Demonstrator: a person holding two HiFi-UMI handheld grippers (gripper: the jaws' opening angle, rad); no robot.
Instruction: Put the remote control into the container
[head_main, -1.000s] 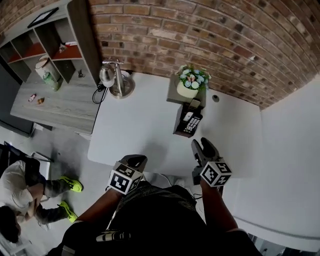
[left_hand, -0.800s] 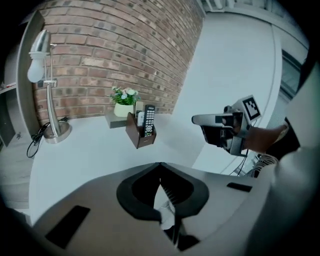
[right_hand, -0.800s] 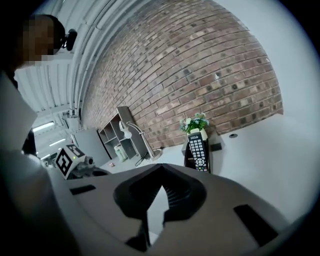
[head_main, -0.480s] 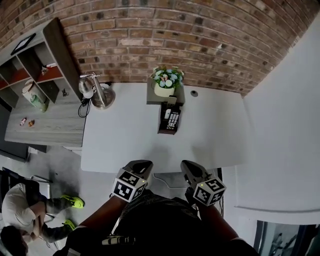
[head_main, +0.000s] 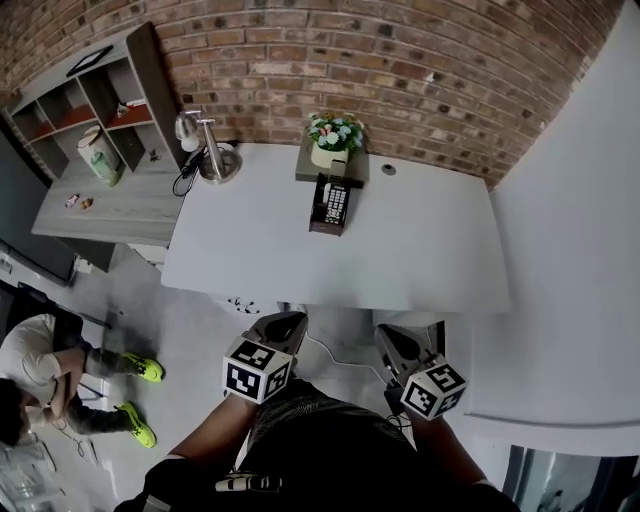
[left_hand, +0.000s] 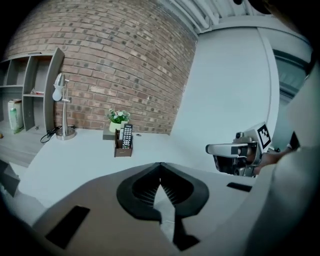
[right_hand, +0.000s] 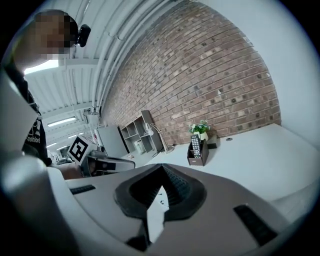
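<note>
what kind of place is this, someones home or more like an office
Most likely an office or studio workspace rather than a home: a plain white desk stands against an exposed brick wall, with a grey cubby shelf unit beside it and a desk lamp at the desk's corner.

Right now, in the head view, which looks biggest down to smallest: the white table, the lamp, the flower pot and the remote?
1. White table, by far the biggest.
2. Lamp and flower pot: they look about alike, so I won't rank them.
3. Remote, the smallest.
</note>
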